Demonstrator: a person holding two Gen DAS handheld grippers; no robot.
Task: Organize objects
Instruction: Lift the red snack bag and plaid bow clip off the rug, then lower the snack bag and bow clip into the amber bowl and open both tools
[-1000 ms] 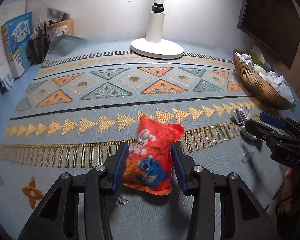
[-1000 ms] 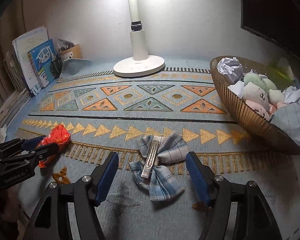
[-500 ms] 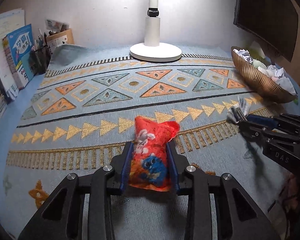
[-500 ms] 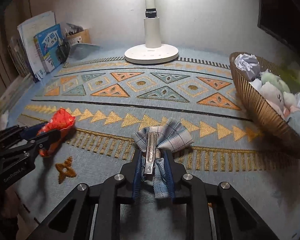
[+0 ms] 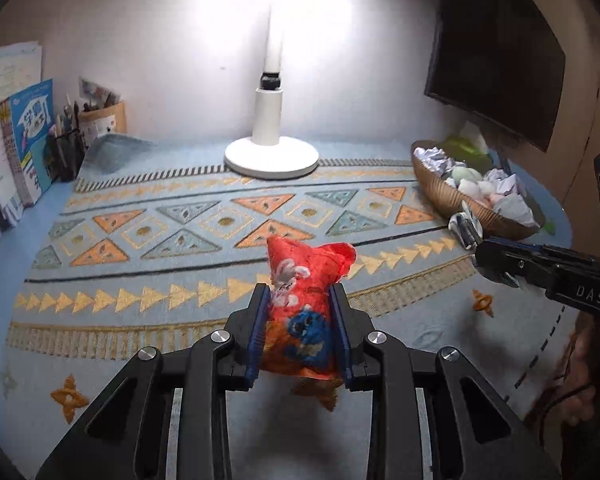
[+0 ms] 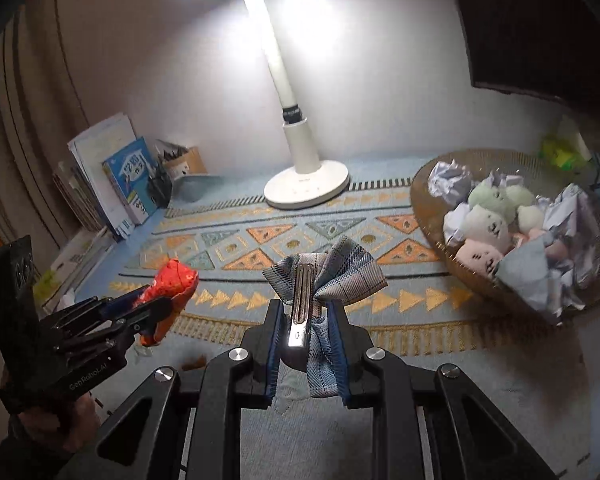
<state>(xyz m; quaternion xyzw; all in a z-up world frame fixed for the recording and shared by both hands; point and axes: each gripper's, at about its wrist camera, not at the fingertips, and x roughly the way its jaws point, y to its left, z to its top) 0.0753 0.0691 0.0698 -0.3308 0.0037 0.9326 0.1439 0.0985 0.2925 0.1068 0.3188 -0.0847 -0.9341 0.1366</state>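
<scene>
Both grippers clamped down over the last second and came up off the mat with their catches, which were lying flat between open jaws before. So the left gripper [image 5: 300,332] is now squeezing a red snack bag [image 5: 304,312] and the right gripper [image 6: 306,344] is squeezing a plaid hair bow [image 6: 324,280].

Snack bag: long axis runs straight out along the fingers, crimped top end pointing away toward the lamp [image 5: 272,156] at the far edge of the mat [image 5: 140,240]. It's orange-red with a white rabbit near the top and a blue cartoon blob lower down (pretty crumpled). It hangs clear over the near middle of the mat.

Hair bow: grey-blue plaid fabric with a silver metal clip running down its centre. The clip's long axis points away from the gripper, the loops spread left and right above the pads, and the tails are pinched between them. It sits above the near part of the mat, left of the woven basket [image 6: 452,276] at the right edge, which is full of crumpled paper and small plush toys.
</scene>
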